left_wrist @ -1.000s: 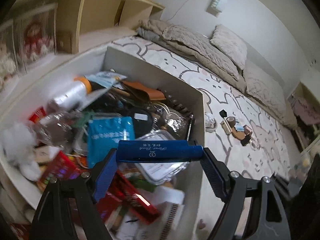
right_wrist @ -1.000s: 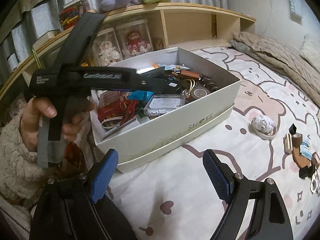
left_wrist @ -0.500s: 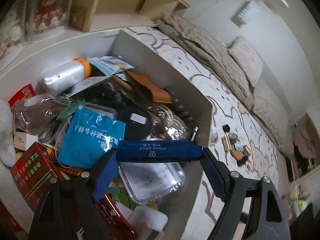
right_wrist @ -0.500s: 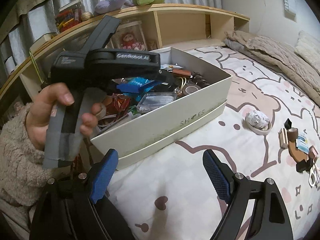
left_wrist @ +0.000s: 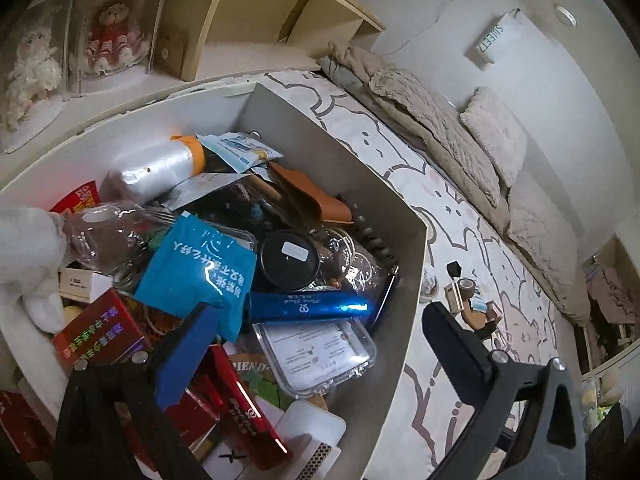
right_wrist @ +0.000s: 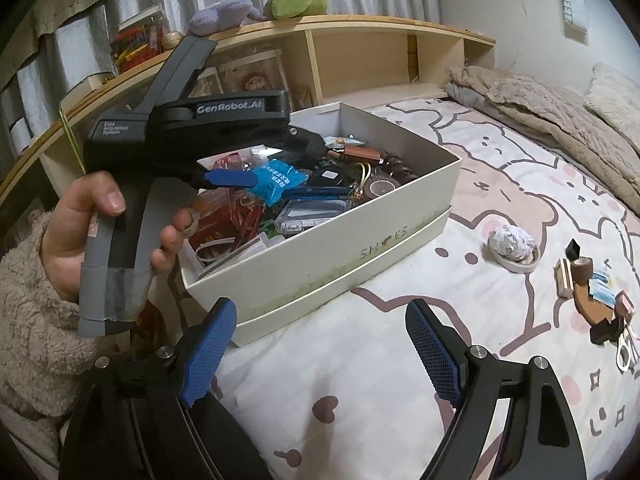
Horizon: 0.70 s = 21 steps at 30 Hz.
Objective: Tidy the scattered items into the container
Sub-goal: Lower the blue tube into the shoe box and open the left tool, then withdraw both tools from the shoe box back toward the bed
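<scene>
The left gripper (left_wrist: 316, 344) has just opened wide; the blue tube (left_wrist: 308, 306) lies released in the shoe box (left_wrist: 404, 304). The right gripper (right_wrist: 320, 344) gapes, grasping nothing.

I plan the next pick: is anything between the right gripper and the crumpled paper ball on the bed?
Nothing visible: only bare printed bedsheet lies between the open right gripper and the crumpled white paper ball.

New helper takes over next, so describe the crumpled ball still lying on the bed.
Start at the white shoe box on the bedsheet and look right of it. The crumpled ball sits on a pale tape ring, alone. It is whitish-silver and wrinkled, unlike the small brown and black bits further right.
</scene>
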Motion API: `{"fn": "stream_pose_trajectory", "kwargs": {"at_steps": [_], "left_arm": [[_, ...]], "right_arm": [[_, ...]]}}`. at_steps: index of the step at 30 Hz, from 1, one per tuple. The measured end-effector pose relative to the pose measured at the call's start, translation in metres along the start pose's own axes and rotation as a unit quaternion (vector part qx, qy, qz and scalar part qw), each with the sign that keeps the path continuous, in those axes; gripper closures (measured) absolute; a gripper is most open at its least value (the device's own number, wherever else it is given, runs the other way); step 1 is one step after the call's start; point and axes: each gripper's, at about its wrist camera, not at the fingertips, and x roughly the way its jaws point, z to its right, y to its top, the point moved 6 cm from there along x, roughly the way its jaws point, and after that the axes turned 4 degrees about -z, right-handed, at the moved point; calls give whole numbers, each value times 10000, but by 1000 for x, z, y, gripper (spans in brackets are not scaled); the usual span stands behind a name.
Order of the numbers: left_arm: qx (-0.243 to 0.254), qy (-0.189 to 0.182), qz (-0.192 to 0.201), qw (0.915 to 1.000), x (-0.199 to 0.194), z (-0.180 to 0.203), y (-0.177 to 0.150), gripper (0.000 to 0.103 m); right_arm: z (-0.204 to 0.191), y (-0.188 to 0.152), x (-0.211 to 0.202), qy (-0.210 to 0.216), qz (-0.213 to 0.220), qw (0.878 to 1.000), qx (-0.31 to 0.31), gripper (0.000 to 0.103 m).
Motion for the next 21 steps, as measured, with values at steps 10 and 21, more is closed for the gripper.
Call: {"fn": "stream_pose_trajectory", "kwargs": {"at_steps": [10,21], "left_arm": [[488,303,299,9979,-26,5,-6,0],[1037,651,762,9895,-67,11,-13,0]], "right_arm": [[0,6,-12,-239,148,9996,73,17],[-3,17,-34,-418,487,9974,336,17]]}}
